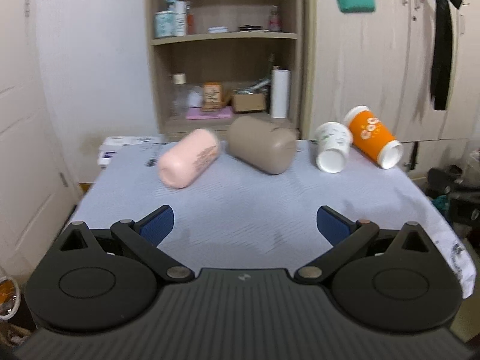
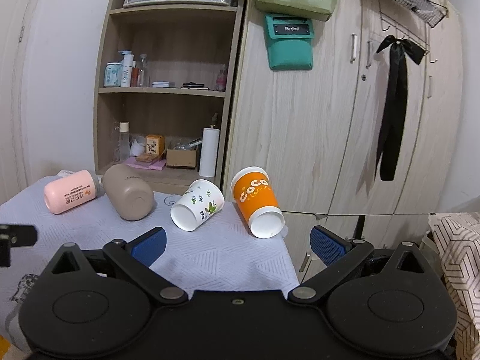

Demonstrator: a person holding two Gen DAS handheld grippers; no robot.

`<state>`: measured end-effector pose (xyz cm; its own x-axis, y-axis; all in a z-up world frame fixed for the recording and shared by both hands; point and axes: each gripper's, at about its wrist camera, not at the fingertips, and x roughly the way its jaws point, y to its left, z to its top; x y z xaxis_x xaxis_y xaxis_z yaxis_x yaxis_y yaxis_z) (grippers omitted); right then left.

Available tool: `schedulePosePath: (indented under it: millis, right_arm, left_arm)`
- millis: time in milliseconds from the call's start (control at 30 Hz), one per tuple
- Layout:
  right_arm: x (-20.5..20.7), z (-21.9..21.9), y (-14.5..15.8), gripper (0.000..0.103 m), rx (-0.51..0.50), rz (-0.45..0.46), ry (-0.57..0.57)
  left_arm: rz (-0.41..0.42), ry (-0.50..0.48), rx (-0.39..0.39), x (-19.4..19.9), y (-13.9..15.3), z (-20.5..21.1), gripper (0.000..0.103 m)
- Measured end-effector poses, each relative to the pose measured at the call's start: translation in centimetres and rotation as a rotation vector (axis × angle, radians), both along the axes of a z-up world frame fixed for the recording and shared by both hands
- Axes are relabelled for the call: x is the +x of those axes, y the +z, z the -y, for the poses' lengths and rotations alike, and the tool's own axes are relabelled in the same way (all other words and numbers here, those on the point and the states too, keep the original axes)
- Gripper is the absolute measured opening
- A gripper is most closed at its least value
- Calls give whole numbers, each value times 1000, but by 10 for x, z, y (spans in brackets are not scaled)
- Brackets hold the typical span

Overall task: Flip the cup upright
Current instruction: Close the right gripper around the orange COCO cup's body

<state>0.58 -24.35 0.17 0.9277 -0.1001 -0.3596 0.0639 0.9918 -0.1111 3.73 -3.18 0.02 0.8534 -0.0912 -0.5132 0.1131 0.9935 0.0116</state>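
Note:
Several cups lie on their sides along the far part of the table: a pink cup, a taupe cup, a white paper cup with green leaf print and an orange "CoCo" paper cup. The orange cup lies at the table's right edge. My left gripper is open and empty, over the near part of the table. My right gripper is open and empty, just short of the orange cup.
An open wooden shelf with bottles, boxes and a white roll stands behind the table. A wardrobe stands to its right, with a teal pouch and a black ribbon hanging on it. A patterned cloth is at the right.

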Motion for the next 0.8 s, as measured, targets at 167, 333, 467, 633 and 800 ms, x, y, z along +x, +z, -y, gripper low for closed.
schedulePosePath:
  millis: [167,333,467,633,800]
  right_arm:
    - [17,29,-3,103,46,-12,118]
    - [47,70,-6,103,132,-56,227]
    - [79,91,-8,103,132,-103,295]
    - [126,104,-22,103,136,-177,355]
    - [173,109,-43,101,143,-204,371]
  left_arm:
    - [-52,-68,-63,31,5,23,103]
    - [-112,-132,-165,70,8,49,103]
    - [-146,-170,-219,99,11,74,101]
    - [-169,-191,-200,128,6,108,100]
    - [-199,-199,-245,150,-3,125,100]
